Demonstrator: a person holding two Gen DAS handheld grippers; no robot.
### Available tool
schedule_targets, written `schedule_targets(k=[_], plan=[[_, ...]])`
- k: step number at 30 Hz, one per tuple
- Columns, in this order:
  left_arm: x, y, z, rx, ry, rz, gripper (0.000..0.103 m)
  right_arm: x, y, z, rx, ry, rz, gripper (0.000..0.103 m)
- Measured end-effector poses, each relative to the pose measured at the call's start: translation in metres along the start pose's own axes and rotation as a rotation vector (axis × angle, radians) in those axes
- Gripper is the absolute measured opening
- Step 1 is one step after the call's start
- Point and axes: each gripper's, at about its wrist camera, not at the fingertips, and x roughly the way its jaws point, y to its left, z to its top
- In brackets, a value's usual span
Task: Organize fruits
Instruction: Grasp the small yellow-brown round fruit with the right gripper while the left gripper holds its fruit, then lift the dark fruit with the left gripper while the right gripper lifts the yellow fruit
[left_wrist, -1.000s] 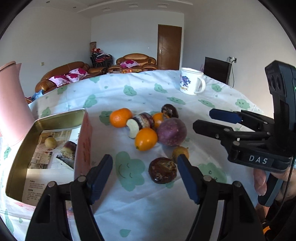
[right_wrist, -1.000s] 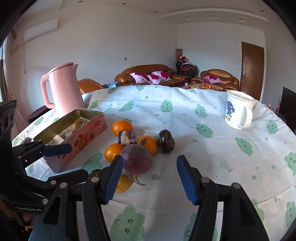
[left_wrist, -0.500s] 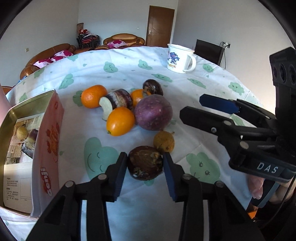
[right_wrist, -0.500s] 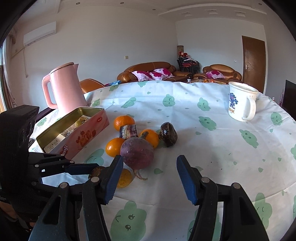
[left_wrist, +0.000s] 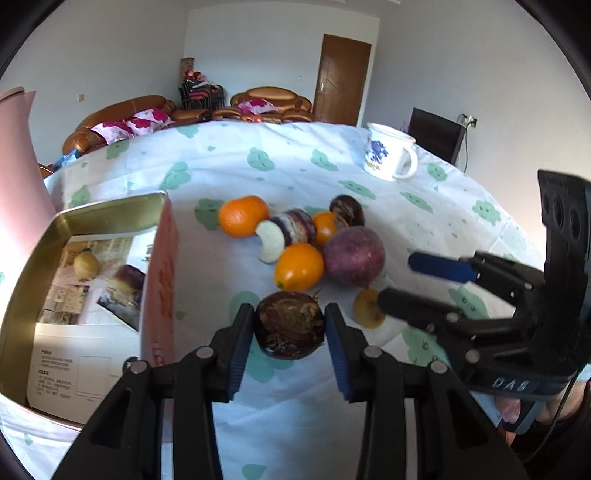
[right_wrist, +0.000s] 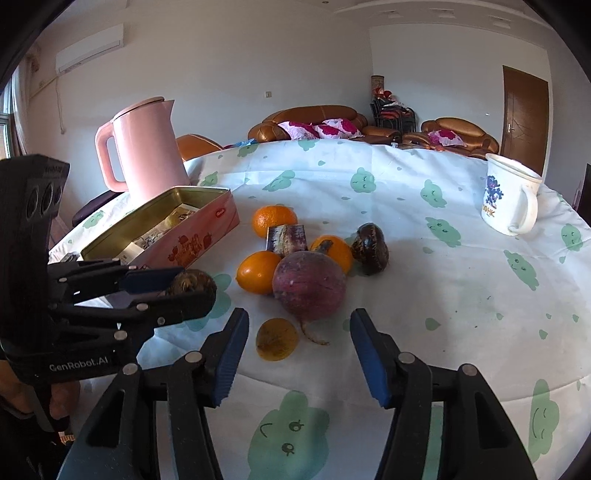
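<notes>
The left gripper (left_wrist: 290, 338) fingers clamp the dark brown wrinkled round fruit (left_wrist: 289, 324) for transfer; the right gripper (right_wrist: 299, 354) fingers, closing, flank the small yellow-brown fruit (right_wrist: 277, 339) without contact.

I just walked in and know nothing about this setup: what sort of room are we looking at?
Most likely the living room of a home. Brown sofas with floral cushions stand behind a table under a cloud-print cloth, which bears a pink kettle, a mug and loose fruit.
</notes>
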Motion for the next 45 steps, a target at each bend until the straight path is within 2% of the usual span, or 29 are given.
schedule_targets(k=[3, 8, 11, 17, 26, 45], plan=[[0.0, 0.002, 0.002, -0.01, -0.01, 0.0, 0.041, 0.01, 0.006, -0.001, -0.007, 0.049, 0.035, 0.041], [0.003, -0.002, 0.005, 0.001, -0.016, -0.005, 0.041, 0.02, 0.015, -0.001, -0.037, 0.1, 0.039, 0.04], [0.006, -0.003, 0.007, -0.002, -0.012, -0.012, 0.041, 0.026, 0.014, -0.001, -0.033, 0.13, 0.05, 0.03], [0.002, -0.001, 0.009, -0.02, -0.043, -0.018, 0.041, 0.021, 0.014, -0.003, -0.03, 0.104, 0.045, 0.03], [-0.008, -0.005, 0.007, 0.001, -0.096, 0.007, 0.041, 0.004, 0.019, -0.006, -0.048, 0.01, 0.023, 0.03], [-0.016, -0.008, 0.005, 0.008, -0.134, 0.014, 0.041, -0.013, 0.02, -0.007, -0.062, -0.103, 0.011, 0.03]])
